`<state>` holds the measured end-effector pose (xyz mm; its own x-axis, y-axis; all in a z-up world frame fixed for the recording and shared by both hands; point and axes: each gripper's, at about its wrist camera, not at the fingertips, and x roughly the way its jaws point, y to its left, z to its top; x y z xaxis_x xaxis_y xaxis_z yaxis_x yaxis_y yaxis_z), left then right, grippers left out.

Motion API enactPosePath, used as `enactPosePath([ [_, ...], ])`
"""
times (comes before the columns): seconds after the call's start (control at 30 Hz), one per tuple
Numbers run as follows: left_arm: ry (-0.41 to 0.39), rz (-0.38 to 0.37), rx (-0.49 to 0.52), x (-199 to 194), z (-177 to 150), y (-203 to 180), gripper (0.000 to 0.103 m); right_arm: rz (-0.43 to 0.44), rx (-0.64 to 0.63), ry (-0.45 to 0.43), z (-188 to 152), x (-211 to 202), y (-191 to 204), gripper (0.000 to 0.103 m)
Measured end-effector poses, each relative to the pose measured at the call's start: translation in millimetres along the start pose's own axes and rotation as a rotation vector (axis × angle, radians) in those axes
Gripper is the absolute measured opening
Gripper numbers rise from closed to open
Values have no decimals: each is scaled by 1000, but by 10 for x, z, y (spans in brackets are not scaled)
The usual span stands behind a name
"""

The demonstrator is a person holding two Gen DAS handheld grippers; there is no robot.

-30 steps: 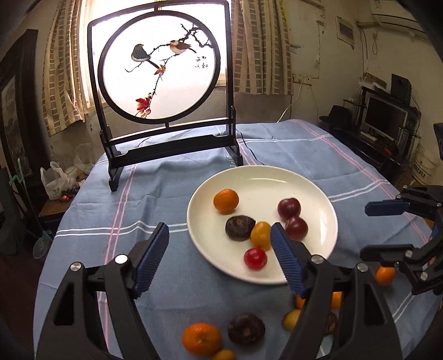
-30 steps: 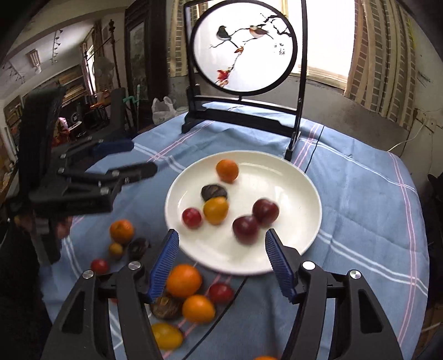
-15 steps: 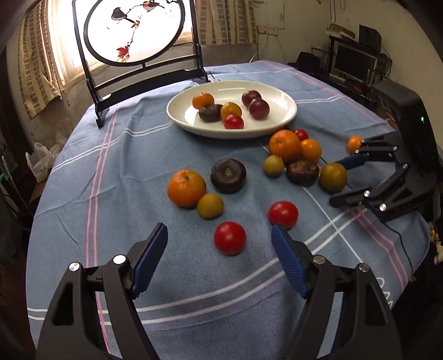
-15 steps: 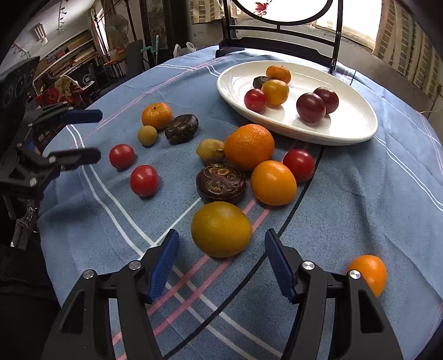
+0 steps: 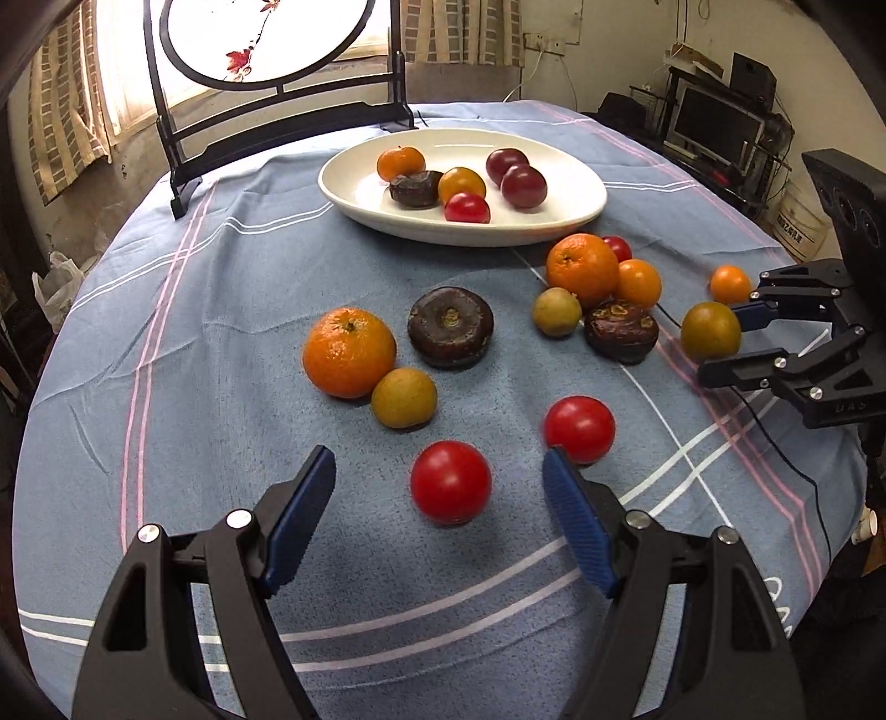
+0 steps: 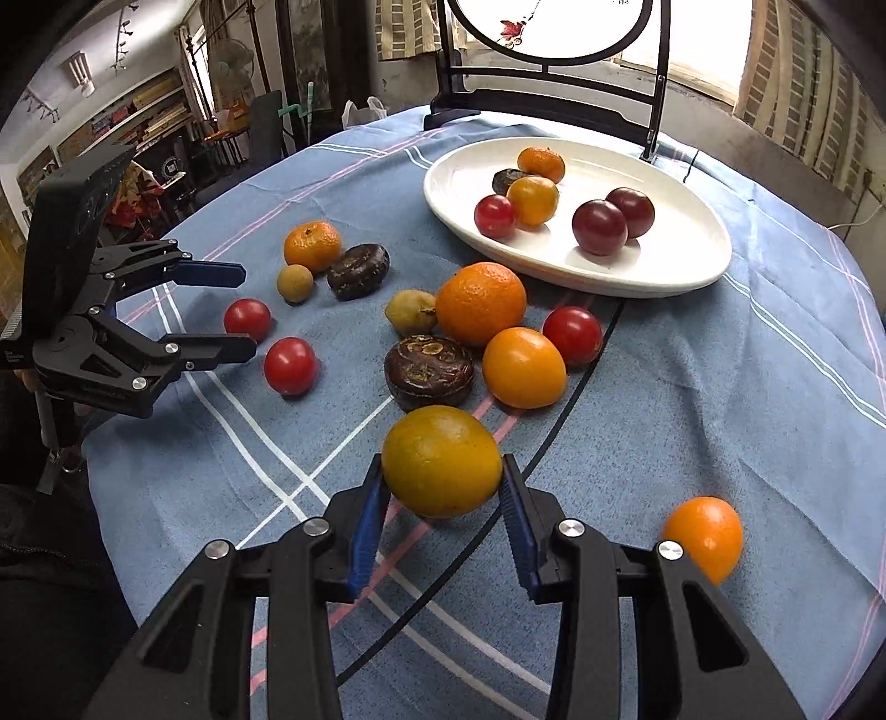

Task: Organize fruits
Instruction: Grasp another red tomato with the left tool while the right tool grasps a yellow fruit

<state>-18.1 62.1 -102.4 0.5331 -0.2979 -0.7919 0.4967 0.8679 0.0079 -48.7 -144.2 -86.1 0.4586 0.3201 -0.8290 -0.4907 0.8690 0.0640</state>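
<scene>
A white plate (image 5: 576,216) (image 6: 686,260) at the back of the table holds several fruits. More fruits lie loose on the blue cloth. My left gripper (image 5: 438,481) (image 6: 238,310) is open, with a red tomato (image 5: 450,481) (image 6: 289,365) between its fingers on the cloth. My right gripper (image 6: 441,483) (image 5: 742,338) is shut on a yellow-green orange (image 6: 441,461) (image 5: 710,331) at cloth level. A second red tomato (image 5: 579,429) (image 6: 247,319) lies just past the left gripper's right finger.
A framed round bird screen (image 5: 277,50) stands behind the plate. Loose fruit includes a large orange (image 5: 349,353), two dark mangosteens (image 5: 450,327) (image 6: 429,372), and a small orange (image 6: 703,536) right of my right gripper. The table edge lies near both grippers.
Both grippers have pulled back from the plate and dropped toward the loose fruit. The right gripper has closed onto the yellow-green orange. The left gripper has come around the red tomato.
</scene>
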Motion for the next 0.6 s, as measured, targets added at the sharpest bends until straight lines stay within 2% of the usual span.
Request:
enactPosePath([
  [0.03,3,-4,-6,9,-2,7,73,4,0,1,0,7,5,40],
  [0.17,58,-26,-44,106,-15,70,51,10,-1,-1,0,17,19,40],
  [0.2,46,-22,-44,98,-17,67,49,9,0,-2,-1,15,19,40],
  [0.3,45,-61,-58,88,-8,77,28,7,3,-4,-8,8,19,40],
  [0.6,-26,-57,-20,-157,74,-63,27,3,-1,-15,-43,-59,27,40],
])
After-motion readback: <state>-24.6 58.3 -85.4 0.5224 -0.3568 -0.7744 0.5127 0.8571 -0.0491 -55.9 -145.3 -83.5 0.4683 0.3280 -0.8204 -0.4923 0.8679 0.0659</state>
